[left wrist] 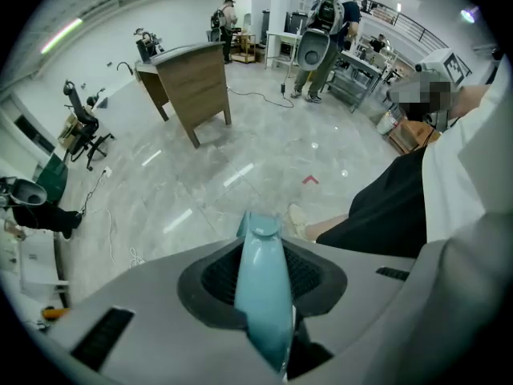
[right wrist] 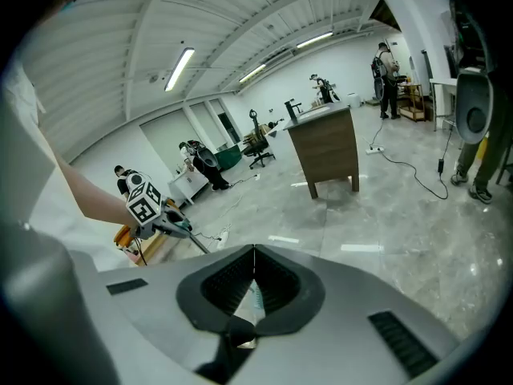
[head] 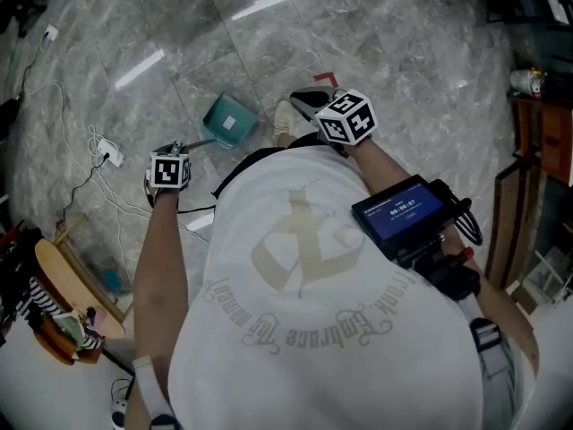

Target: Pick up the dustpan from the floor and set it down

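**Dustpan gripped by left tongs**

Head view: the left tongs [head: 181, 149] hold the teal dustpan [head: 229, 121] by its handle, with the pan out ahead over the marble floor [head: 376, 34]. The right tongs [head: 345, 117] are well apart from it.
Left gripper view: the jaws are partly closed and clamped on the handle [left wrist: 263, 283].
Right gripper view: the jaws meet tip to tip and hold nothing.

Teal long-handled dustpan [head: 230, 121]: pan down by the floor [head: 358, 43], contact unclear, teal grip [left wrist: 263, 279] clamped in left gripper [head: 179, 148], shaft slanting down.
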`<state>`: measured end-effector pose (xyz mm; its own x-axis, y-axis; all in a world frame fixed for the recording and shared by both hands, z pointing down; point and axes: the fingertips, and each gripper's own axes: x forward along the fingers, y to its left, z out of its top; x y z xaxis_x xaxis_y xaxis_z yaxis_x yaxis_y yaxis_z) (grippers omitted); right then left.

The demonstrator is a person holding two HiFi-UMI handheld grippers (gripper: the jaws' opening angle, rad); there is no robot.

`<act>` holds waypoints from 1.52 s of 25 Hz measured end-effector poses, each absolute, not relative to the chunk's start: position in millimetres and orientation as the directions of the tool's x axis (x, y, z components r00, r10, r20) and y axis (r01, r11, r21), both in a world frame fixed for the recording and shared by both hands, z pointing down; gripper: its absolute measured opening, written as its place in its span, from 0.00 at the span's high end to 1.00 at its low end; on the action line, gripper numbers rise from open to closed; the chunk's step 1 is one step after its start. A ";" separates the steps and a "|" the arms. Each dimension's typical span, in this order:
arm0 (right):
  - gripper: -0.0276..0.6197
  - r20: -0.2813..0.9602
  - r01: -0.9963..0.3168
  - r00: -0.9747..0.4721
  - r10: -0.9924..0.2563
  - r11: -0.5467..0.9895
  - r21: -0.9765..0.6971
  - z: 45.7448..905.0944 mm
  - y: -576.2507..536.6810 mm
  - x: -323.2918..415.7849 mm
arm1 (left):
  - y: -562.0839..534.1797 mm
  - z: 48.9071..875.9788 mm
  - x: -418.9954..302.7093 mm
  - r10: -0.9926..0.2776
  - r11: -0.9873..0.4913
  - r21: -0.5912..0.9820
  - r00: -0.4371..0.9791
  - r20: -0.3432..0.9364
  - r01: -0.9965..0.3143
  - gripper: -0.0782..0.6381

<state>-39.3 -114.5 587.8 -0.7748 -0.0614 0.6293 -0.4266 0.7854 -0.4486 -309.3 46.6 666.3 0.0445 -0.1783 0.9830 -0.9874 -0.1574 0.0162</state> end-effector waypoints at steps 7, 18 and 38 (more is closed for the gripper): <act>0.93 0.622 -0.382 -0.783 -0.019 0.803 -0.457 585.0 -105.0 -51.5 | 58.0 638.6 -296.4 -0.248 -0.130 0.024 0.055 0.967 -0.991 0.75; 0.93 0.616 -0.310 -0.787 0.031 0.844 -0.438 573.5 -98.7 -72.4 | 51.1 579.6 -290.5 -0.365 -0.160 -0.001 0.058 0.929 -0.987 0.75; 0.93 0.577 -0.267 -0.816 0.031 0.865 -0.426 542.6 -95.0 -96.6 | 37.0 490.7 -279.9 -0.505 -0.183 -0.030 0.068 0.861 -0.983 0.75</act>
